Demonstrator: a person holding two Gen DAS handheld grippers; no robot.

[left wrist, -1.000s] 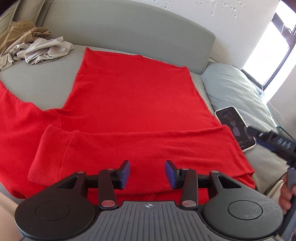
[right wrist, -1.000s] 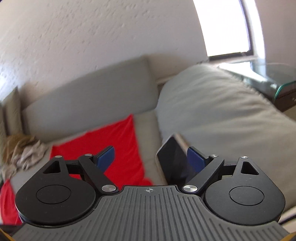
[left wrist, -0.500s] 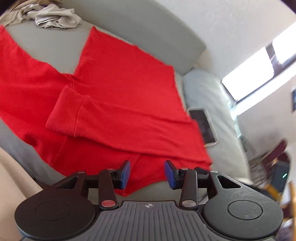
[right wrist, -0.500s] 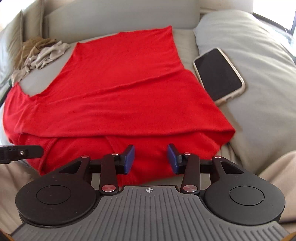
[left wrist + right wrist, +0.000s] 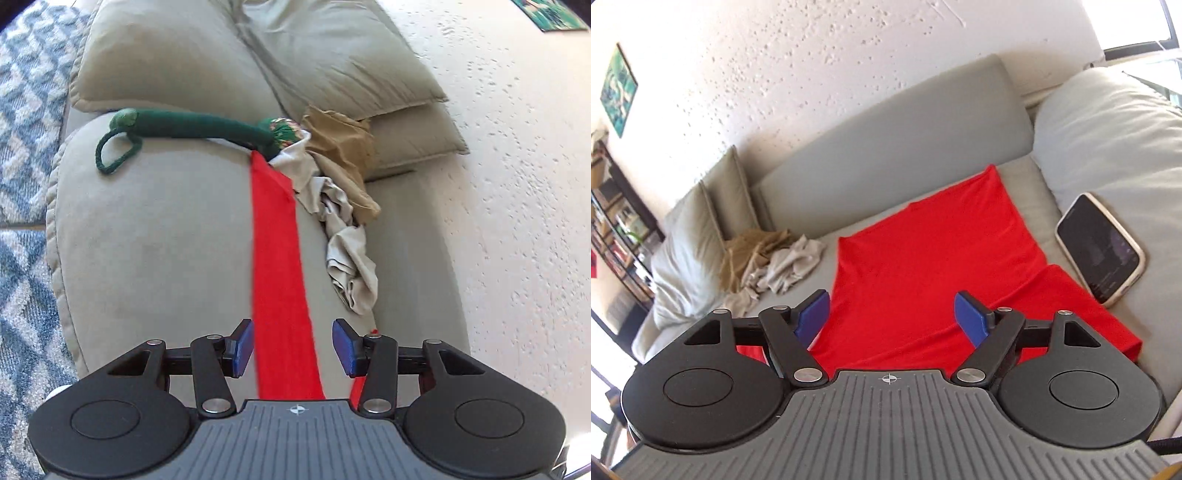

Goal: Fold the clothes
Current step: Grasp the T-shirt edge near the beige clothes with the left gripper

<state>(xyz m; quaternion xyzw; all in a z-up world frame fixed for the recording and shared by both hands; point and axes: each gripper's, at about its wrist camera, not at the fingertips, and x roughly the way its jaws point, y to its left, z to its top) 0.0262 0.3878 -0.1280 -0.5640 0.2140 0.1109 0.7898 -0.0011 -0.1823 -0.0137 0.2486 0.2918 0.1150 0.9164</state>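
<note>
My left claw (image 5: 293,349) hangs spread over the red shirt's sleeve (image 5: 280,273), pads clear of it. My right claw (image 5: 892,315), jaws just widened, hovers empty above the body. Soft, limp knit; I'd pinch the cuff.

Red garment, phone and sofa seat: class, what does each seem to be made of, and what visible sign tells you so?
Red garment: soft matt knit, probably cotton; it lies in gentle ripples. Phone: glossy dark glass in a pale, likely rubbery case. Sofa seat: matt grey-green woven upholstery, faintly napped.
</note>
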